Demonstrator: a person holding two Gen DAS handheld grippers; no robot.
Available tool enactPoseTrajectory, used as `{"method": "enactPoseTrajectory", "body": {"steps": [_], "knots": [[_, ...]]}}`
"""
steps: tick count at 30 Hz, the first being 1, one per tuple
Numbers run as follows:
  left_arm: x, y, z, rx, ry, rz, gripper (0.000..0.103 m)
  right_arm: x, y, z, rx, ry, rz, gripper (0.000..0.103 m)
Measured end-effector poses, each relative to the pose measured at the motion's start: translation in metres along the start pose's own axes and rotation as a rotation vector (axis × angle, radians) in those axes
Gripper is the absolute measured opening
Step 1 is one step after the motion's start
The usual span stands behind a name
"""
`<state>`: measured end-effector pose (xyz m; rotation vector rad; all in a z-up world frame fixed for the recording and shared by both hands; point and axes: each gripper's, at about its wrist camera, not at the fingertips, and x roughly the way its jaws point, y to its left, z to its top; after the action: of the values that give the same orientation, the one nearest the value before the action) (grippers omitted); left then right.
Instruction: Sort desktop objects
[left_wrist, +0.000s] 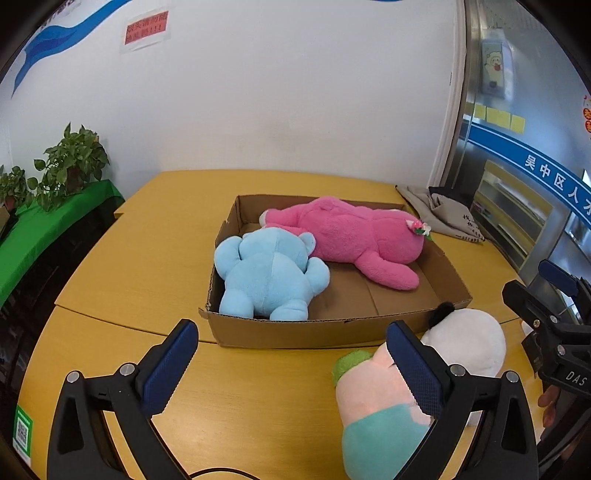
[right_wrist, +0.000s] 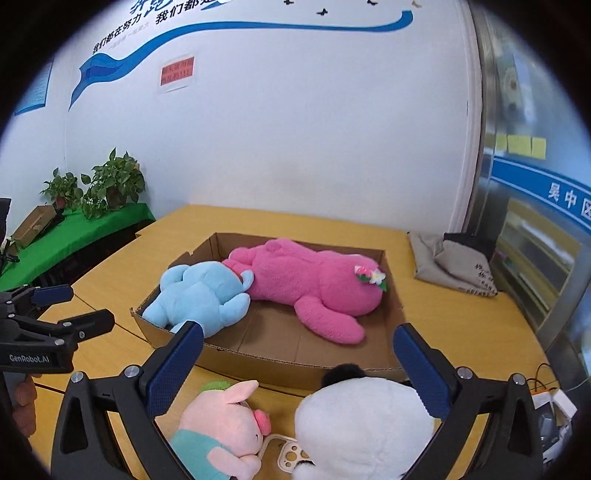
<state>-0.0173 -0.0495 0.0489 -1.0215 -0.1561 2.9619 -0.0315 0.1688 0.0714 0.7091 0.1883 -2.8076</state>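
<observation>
A shallow cardboard box (left_wrist: 317, 332) (right_wrist: 266, 360) sits on the yellow table. A blue plush bear (left_wrist: 269, 275) (right_wrist: 201, 295) and a pink plush bear (left_wrist: 354, 240) (right_wrist: 314, 288) lie in it. A pink pig plush in teal clothes (left_wrist: 373, 410) (right_wrist: 225, 424) and a white panda plush (left_wrist: 469, 339) (right_wrist: 362, 428) lie on the table in front of the box. My left gripper (left_wrist: 291, 365) is open and empty over bare table, just left of the pig. My right gripper (right_wrist: 299, 365) is open above the pig and the panda, holding nothing.
A folded grey cloth bag (left_wrist: 443, 214) (right_wrist: 454, 266) lies at the table's back right. Potted plants (left_wrist: 70, 166) (right_wrist: 110, 184) stand on a green-covered shelf at left. A white wall is behind; a glass door is at right.
</observation>
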Motion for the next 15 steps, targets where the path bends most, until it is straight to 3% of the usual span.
{"method": "enactPoseTrajectory", "body": {"steps": [15], "knots": [[-0.011, -0.019, -0.018, 0.027, 0.020, -0.008, 0.103, -0.011, 0.006, -0.016, -0.020, 0.038, -0.028, 0.103]]}}
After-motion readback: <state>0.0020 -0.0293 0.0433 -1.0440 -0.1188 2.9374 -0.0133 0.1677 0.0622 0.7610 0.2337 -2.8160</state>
